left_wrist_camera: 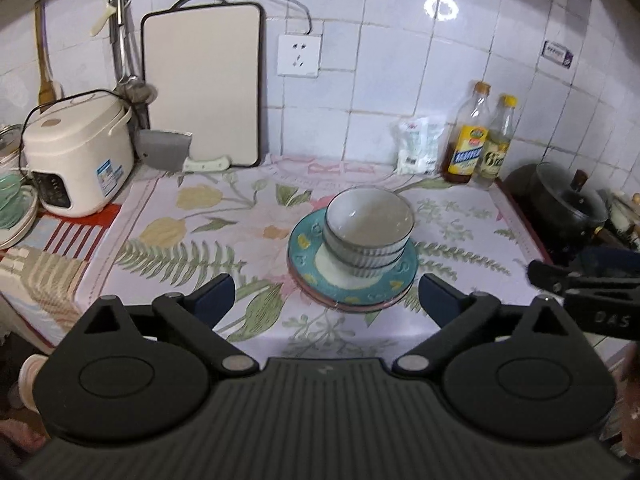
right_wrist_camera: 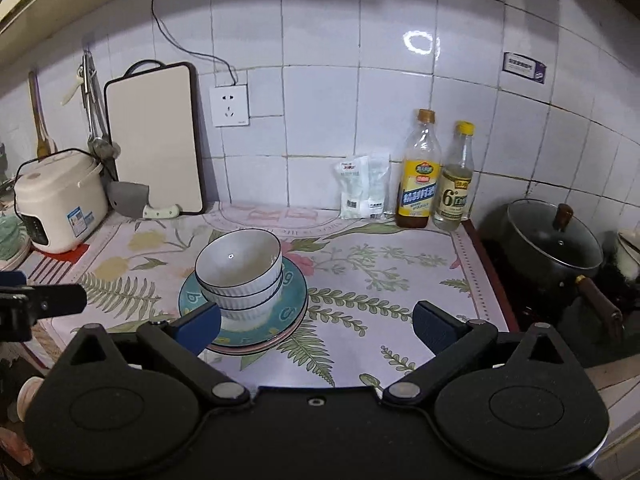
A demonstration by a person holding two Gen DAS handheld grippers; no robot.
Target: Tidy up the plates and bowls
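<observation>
A stack of white ribbed bowls [left_wrist_camera: 368, 232] sits on a teal plate [left_wrist_camera: 308, 252] that rests on a pink plate [left_wrist_camera: 352, 307], on the floral cloth. The same stack [right_wrist_camera: 240, 272] shows in the right wrist view, with the teal plate [right_wrist_camera: 294, 292] under it. My left gripper [left_wrist_camera: 326, 300] is open and empty, just in front of the stack. My right gripper [right_wrist_camera: 316, 324] is open and empty; its left finger [right_wrist_camera: 200, 328] overlaps the plates' near edge in view.
A rice cooker [left_wrist_camera: 76, 152], cleaver [left_wrist_camera: 168, 148] and cutting board [left_wrist_camera: 204, 80] stand at back left. Green plates [left_wrist_camera: 14, 208] are stacked at far left. Two bottles [right_wrist_camera: 436, 176] and a bag [right_wrist_camera: 362, 188] stand at the wall. A lidded pot [right_wrist_camera: 556, 244] sits on the right.
</observation>
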